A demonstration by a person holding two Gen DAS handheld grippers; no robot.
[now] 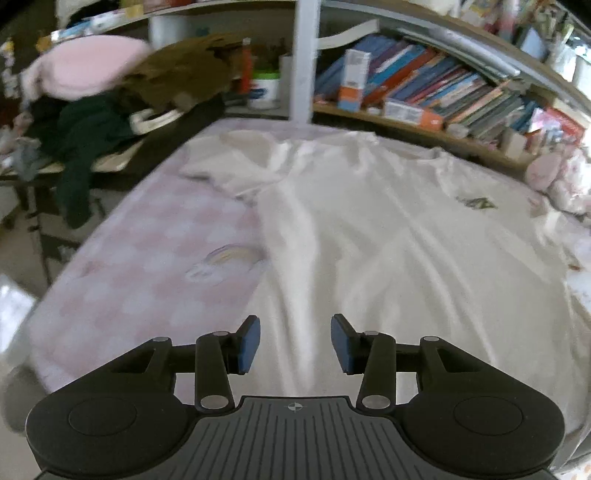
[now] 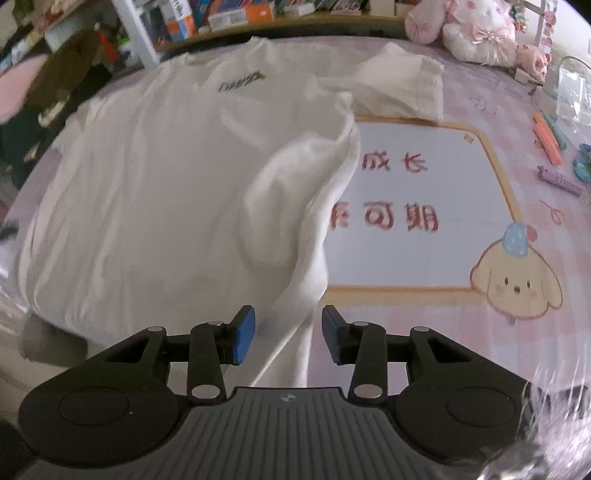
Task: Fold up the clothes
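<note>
A white T-shirt lies spread face up on the pink checked bed cover, with its small dark chest print showing and its left sleeve lying rumpled. My left gripper hovers open over the hem, and a long crease in the fabric runs up between its blue pads. In the right wrist view the T-shirt has its right edge bunched into a raised fold. The lower end of that fold passes between the jaws of my right gripper, whose pads stand apart from it. The right sleeve lies flat at the far side.
A bookshelf and a white post run behind the bed. Piled clothes and a pink cushion sit on a chair at left. Plush toys and pens lie at the right. A printed panel with a cartoon dog shows beside the shirt.
</note>
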